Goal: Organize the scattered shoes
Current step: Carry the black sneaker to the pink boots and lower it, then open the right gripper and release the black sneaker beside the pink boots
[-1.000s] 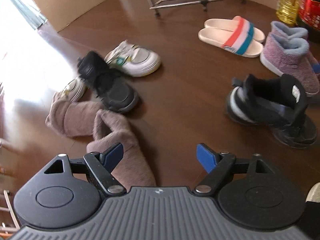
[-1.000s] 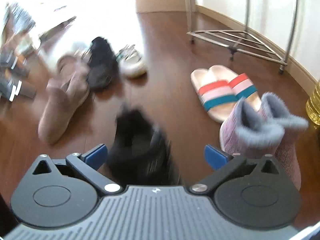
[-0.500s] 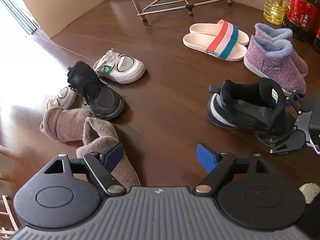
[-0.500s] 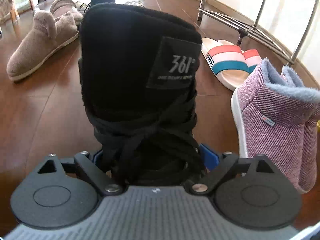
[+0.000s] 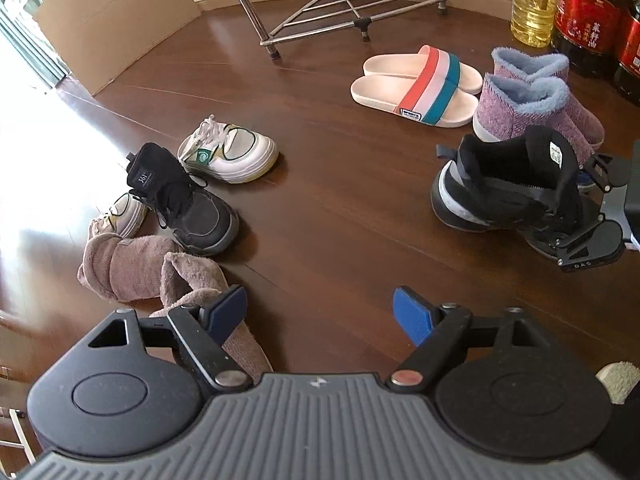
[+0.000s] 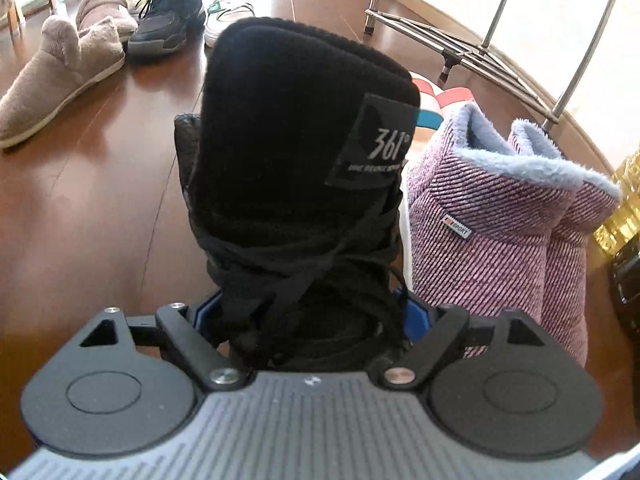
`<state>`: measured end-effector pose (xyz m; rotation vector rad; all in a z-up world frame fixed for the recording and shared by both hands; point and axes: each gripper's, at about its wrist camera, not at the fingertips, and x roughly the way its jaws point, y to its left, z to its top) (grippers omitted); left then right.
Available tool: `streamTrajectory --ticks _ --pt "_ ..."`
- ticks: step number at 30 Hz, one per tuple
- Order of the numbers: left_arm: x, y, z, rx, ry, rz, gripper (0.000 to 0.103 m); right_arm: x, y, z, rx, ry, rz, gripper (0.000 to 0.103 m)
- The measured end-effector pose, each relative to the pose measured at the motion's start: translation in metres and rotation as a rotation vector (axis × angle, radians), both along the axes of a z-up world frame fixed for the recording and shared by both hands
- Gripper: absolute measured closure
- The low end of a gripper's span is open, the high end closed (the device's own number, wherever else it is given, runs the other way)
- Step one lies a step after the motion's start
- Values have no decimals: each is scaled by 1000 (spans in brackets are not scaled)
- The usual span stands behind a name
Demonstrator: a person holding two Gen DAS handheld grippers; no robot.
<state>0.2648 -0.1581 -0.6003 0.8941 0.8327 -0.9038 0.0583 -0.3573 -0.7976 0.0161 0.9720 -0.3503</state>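
My right gripper (image 6: 308,316) is shut on a black high-top sneaker (image 6: 300,184), gripping its laced front; the sneaker (image 5: 508,180) stands on the floor beside the purple fleece boots (image 6: 500,216). Its twin black sneaker (image 5: 180,200) lies at the left among a white sneaker (image 5: 230,152), a second white sneaker (image 5: 120,216) and two brown plush slippers (image 5: 132,264). My left gripper (image 5: 320,312) is open and empty above bare floor, right of the slippers. The striped slides (image 5: 420,80) lie paired beside the purple boots (image 5: 532,100).
A metal rack (image 5: 340,4) stands at the back. A cardboard sheet (image 5: 112,16) leans at the back left. Oil and sauce bottles (image 5: 576,8) stand at the back right. Dark wood floor (image 5: 340,208) lies between the two shoe groups.
My right gripper went down onto the black sneaker and shut on it, then shifted it closer to the purple boots. My left gripper pulled back a little and stayed open.
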Motion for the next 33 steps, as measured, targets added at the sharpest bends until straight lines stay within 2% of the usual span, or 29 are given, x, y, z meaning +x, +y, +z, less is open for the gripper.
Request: streamTrajectory --ticks 8,12,21,25,30,33 --pt "0 3 1 -1 -6 4 20 -3 3 1 16 -11 -74 20" --pt "0 3 1 1 -6 2 20 2 11 -3 -6 17 -70 20" --pt "-1 5 2 -2 -10 3 20 4 14 -4 15 48 -84 21" --pt "-1 5 2 -2 -15 5 20 3 14 -6 20 55 -79 17" --pt "-2 3 1 0 -23 -1 20 0 9 8 100 47 -141 15" --pt "-1 -2 -3 15 -25 7 20 -14 10 41 167 -11 -268 7"
